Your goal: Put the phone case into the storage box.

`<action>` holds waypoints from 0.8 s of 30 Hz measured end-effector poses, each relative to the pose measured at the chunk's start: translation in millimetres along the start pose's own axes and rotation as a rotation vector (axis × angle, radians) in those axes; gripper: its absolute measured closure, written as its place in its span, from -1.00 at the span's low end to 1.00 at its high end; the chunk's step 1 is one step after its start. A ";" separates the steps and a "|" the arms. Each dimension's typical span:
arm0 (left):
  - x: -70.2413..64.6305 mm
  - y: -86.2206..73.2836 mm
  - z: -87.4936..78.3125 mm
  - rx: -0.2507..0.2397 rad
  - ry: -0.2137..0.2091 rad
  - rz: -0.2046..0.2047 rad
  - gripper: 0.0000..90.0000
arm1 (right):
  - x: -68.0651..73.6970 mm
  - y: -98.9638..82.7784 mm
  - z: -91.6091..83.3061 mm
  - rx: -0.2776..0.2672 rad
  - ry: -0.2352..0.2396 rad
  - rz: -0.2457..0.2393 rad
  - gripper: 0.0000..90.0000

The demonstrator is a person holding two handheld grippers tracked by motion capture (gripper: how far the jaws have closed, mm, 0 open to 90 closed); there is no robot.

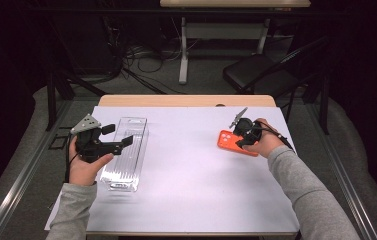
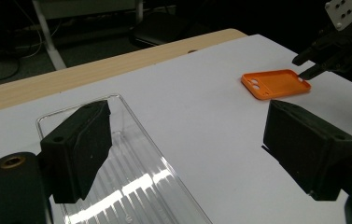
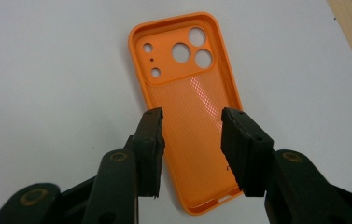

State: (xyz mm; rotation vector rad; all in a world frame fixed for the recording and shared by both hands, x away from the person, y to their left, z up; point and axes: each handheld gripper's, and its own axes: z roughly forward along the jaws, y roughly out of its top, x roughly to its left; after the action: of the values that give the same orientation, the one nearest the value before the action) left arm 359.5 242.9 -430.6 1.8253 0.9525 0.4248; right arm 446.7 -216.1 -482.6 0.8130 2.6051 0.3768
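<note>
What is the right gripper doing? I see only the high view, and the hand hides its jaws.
Observer: The right gripper is open, its jaws standing either side of the orange phone case.
Operator: Which way up is the case?
Observer: Hollow side up, camera holes at the end away from the gripper.
Operator: And the left gripper?
Observer: The left gripper is wide open, one jaw above the clear tray, the other over the white sheet.

Left hand-held gripper [image 2: 187, 154], jaws spread wide, hovers over a clear tray [image 2: 136, 172].
</note>
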 end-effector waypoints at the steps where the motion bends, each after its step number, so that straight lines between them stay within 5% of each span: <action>1: 0.1 -0.1 0.1 0.000 0.000 -0.001 -0.66 | 0.8 -0.1 0.4 0.001 0.003 0.010 0.31; 24: 1.7 -2.1 2.2 0.007 0.000 -0.008 -0.66 | 6.9 -5.5 10.3 0.079 0.027 -0.063 0.52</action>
State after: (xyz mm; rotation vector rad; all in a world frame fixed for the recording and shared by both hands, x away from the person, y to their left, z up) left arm 361.1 243.3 -433.6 1.8272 0.9627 0.4172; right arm 443.2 -215.0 -495.6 0.7541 2.6787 0.2707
